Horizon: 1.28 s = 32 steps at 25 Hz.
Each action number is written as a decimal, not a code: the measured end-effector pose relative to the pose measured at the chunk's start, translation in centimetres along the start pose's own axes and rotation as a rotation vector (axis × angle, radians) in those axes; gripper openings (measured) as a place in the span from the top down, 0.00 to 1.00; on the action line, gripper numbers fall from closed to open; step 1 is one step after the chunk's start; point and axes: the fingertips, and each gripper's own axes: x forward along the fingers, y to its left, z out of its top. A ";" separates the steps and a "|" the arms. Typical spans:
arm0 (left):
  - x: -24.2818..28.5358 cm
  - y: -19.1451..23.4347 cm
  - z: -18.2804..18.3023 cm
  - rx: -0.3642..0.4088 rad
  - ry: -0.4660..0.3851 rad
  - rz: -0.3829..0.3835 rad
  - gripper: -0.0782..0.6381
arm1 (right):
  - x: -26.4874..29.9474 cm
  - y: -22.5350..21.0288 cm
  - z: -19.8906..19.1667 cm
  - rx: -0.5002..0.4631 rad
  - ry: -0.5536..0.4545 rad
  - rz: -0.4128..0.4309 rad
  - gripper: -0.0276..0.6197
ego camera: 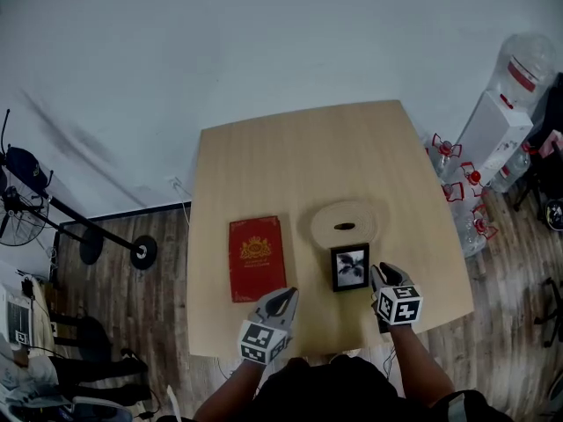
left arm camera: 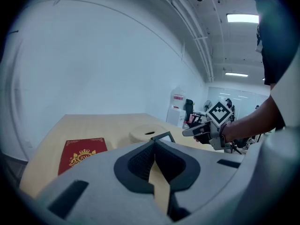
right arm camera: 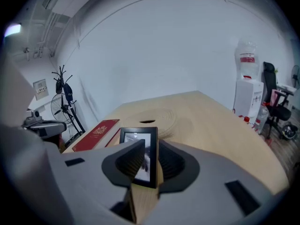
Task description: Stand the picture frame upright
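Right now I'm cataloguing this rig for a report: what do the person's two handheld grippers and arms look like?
The left gripper and right gripper each have a light grey moulded body, black ribbed pads and a cube of black-and-white square markers. The person wears a dark top; the forearms are bare.

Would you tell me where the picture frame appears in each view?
Head view: picture frame, just right of centre.
Left gripper view: picture frame at centre, only its top showing.
Right gripper view: picture frame, low centre.
Shared landmark: red book, left of it in all three.
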 end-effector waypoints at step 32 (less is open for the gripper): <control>1.4 -4.3 4.6 0.031 -0.089 -0.131 0.89 | -9.2 6.5 7.8 -0.243 -0.275 0.094 0.94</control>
